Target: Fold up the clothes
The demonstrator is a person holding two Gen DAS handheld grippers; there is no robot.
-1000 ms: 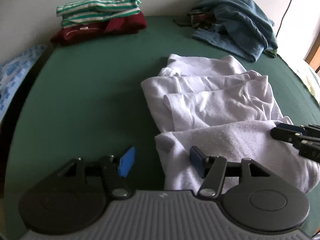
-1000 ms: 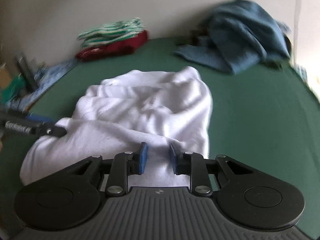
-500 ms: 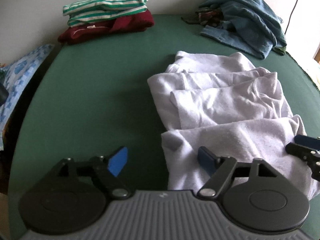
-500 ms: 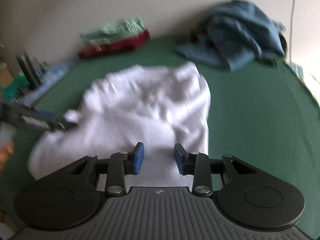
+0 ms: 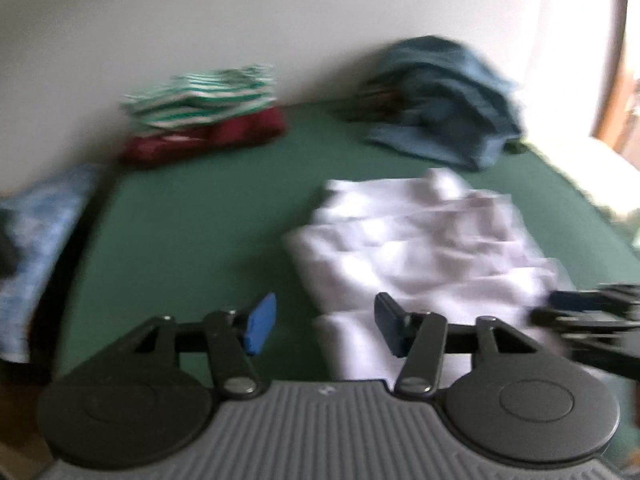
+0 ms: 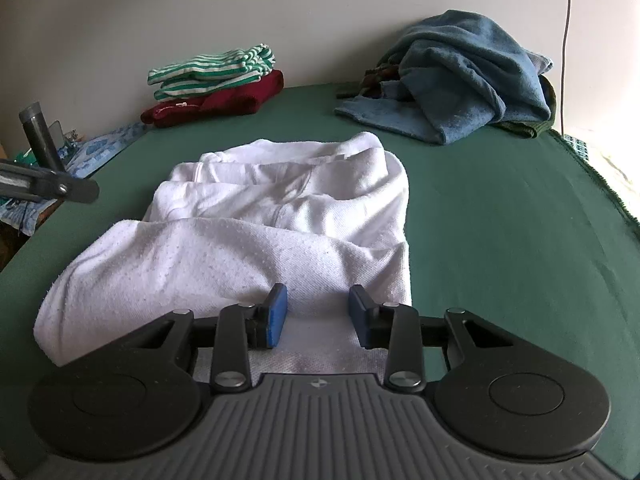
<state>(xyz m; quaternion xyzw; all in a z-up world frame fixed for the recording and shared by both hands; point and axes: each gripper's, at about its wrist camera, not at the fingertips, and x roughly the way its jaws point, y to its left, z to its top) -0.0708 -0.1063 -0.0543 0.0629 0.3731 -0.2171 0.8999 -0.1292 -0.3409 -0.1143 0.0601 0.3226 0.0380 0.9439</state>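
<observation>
Now, at the far left of the right wrist view, a blue patterned cloth [image 6: 102, 142] hangs by the edge of the green counter [image 6: 500, 216]. Up in the upper left, a green-and-white striped garment [image 6: 212, 70] sits folded on top of a folded dark red one [image 6: 224, 102]. Across the middle lies the white garment [image 6: 256, 232], folded into loose layers, its near edge under the right gripper [image 6: 318, 316], whose blue-padded fingers [image 6: 276, 316] stand apart, empty, just over the cloth. In the blurred left wrist view the left gripper [image 5: 326, 330] is spread wide too, holding nothing, at the garment's left edge. To the upper right, a crumpled blue towel [image 6: 460, 76] is heaped against the wall.
</observation>
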